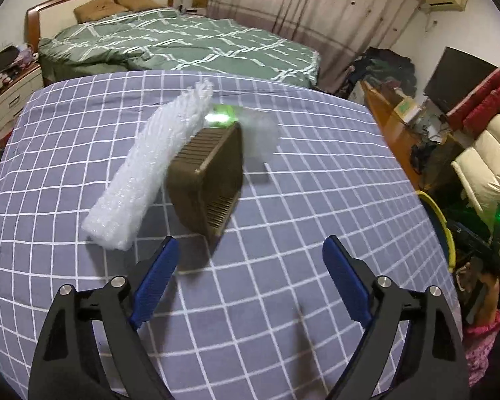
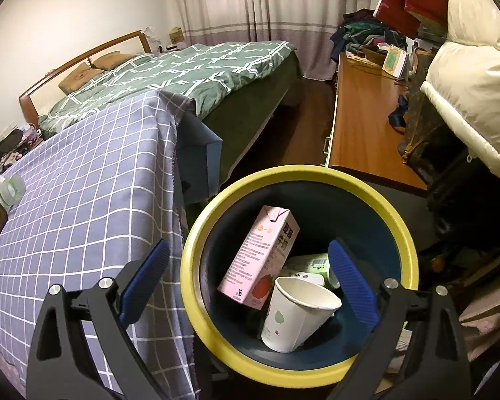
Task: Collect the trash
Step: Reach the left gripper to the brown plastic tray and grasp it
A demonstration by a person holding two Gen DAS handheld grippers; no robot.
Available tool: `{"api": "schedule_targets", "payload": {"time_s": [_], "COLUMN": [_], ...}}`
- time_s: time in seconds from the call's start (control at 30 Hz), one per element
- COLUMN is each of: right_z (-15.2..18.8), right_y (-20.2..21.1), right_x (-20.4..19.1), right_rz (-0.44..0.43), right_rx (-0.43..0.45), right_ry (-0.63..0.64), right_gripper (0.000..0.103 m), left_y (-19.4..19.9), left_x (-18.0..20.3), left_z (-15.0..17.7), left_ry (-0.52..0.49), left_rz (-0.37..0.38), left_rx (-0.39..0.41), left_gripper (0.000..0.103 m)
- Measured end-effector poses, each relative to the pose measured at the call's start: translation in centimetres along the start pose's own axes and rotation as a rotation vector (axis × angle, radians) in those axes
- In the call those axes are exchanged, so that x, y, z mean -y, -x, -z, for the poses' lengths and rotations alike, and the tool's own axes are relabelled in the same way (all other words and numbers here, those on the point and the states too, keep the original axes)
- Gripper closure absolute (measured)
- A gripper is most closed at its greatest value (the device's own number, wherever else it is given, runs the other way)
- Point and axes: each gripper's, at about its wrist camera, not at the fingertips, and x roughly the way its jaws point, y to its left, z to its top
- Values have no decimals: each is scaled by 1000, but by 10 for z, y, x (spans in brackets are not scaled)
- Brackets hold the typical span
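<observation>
On the table's checked grey-blue cloth (image 1: 283, 266), three pieces of trash lie together ahead of the left gripper (image 1: 250, 260), whose jaws stand wide open and hold nothing. The bubble wrap roll (image 1: 150, 170) is white and lumpy, and its long axis runs from about 7 o'clock near the jaws up to 1 o'clock, its far end pinched narrow. Touching its right side is a brown ribbed plastic tray (image 1: 206, 180), tipped up on one edge so its hollow faces down toward 5 o'clock. Behind the tray, at 12 o'clock from it, lies a clear plastic bottle (image 1: 250, 126) with a green label, blurred, so which way it points cannot be told.

Only the right wrist view shows the inside of the trash bin (image 2: 196, 300), which has a yellow rim and a dark blue inside and stands just beside the table's hanging cloth. The right gripper (image 2: 250, 263) hangs over it, jaws wide open and empty. Inside the bin, a pink milk carton (image 2: 260, 253) leans with its top toward 12 o'clock. A white paper cup (image 2: 293, 316) lies tilted against it, mouth toward 1 o'clock. Green-and-white packaging (image 2: 310, 263) sits behind them.

In that view the tray and bottle appear tiny at 9 o'clock.
</observation>
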Motion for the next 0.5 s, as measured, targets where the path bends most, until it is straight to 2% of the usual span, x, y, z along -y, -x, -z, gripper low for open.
{"api": "schedule_targets", "payload": {"time_s": [0.3, 0.5], "right_z": [3, 5], "right_y": [-9, -9], "right_x": [-4, -4], "right_rz": [-16, -24], "right_rx": [-17, -20], "right_ry": [5, 4], "right_gripper": [11, 11], "left_y": [-15, -30], "left_x": [0, 3], "left_z": [-24, -40], "left_ry": [-36, -47], "left_rz": [-68, -36], "left_rx": [14, -9], "left_gripper": [17, 19]}}
